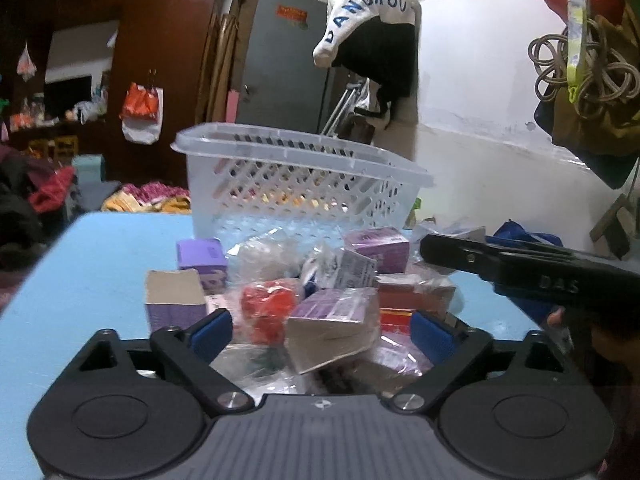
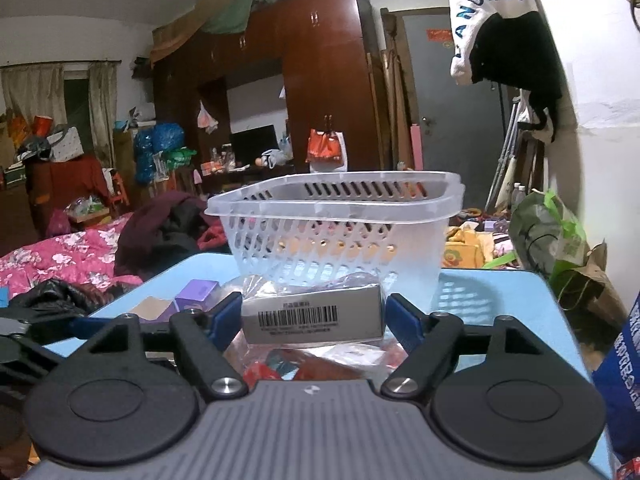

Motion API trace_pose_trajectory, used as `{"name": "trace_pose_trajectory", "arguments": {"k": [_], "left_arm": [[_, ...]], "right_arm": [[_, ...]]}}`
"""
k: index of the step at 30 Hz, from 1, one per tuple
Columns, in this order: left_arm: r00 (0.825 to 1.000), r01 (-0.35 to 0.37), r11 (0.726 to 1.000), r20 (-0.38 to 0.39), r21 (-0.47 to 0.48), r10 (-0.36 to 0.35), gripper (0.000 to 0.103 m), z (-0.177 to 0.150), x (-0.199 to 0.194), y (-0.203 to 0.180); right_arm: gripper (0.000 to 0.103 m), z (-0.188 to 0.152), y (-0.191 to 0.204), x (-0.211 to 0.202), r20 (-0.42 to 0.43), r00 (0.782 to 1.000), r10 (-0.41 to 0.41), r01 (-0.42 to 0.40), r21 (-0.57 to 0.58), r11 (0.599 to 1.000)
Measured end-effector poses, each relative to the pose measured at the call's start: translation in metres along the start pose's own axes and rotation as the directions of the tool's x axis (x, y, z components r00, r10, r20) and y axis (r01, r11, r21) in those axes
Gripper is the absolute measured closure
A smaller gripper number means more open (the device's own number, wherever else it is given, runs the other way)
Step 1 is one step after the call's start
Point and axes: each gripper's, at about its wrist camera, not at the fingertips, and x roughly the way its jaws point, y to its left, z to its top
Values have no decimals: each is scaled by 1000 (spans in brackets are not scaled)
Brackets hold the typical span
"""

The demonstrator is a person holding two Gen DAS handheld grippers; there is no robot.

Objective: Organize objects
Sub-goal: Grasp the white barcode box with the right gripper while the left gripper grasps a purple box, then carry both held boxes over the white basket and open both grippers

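Observation:
A clear plastic basket (image 1: 288, 148) (image 2: 336, 204) stands at the back of the blue table (image 1: 100, 260) (image 2: 500, 300). In front of it lies a pile of small boxes and plastic-wrapped items. My left gripper (image 1: 322, 334) is open over the pile, with a red item in a clear bag (image 1: 266, 308) and a purple-and-white box (image 1: 334, 320) between its blue pads, which touch neither. My right gripper (image 2: 315, 318) is shut on a grey box with a barcode (image 2: 314, 316), one pad at each end. One of its black fingers (image 1: 480, 260) reaches in from the right.
Purple boxes (image 1: 200, 256) (image 1: 376, 240) (image 2: 196, 294) and a red-brown box (image 1: 412, 292) lie around the pile. A green bag (image 2: 548, 232) and a blue printed bag (image 2: 624, 360) sit off the table's right side. A bed with a pink quilt (image 2: 60, 260) lies to the left.

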Motion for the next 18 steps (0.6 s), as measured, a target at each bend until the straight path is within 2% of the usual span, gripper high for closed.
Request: {"name": "trace_pose_trajectory", "arguments": {"k": [1, 2, 4, 5, 12, 15, 18], "left_arm": [[1000, 3, 1000, -15, -9, -3, 22, -1, 3, 1], [1000, 10, 1000, -28, -18, -11, 31, -1, 7, 2], [1000, 17, 999, -23, -34, -18, 39, -1, 9, 3], [999, 27, 999, -22, -37, -28, 48, 0, 9, 3], [997, 79, 995, 13, -66, -78, 49, 3, 3, 7], [994, 106, 992, 50, -70, -102, 49, 20, -3, 10], [991, 91, 994, 103, -54, -85, 49, 54, -4, 12]], "right_arm": [[24, 0, -3, -2, 1, 1000, -4, 4, 3, 1000], [24, 0, -4, -2, 2, 1000, -6, 6, 5, 1000], [23, 0, -8, -3, 7, 1000, -11, 11, 7, 1000], [23, 0, -10, -4, 9, 1000, -14, 14, 9, 1000], [23, 2, -19, -10, 32, 999, -25, 24, 25, 999], [23, 8, -21, -11, 47, 999, -22, 21, 22, 1000], [23, 32, -17, -9, 90, 996, -22, 23, -10, 1000]]}}
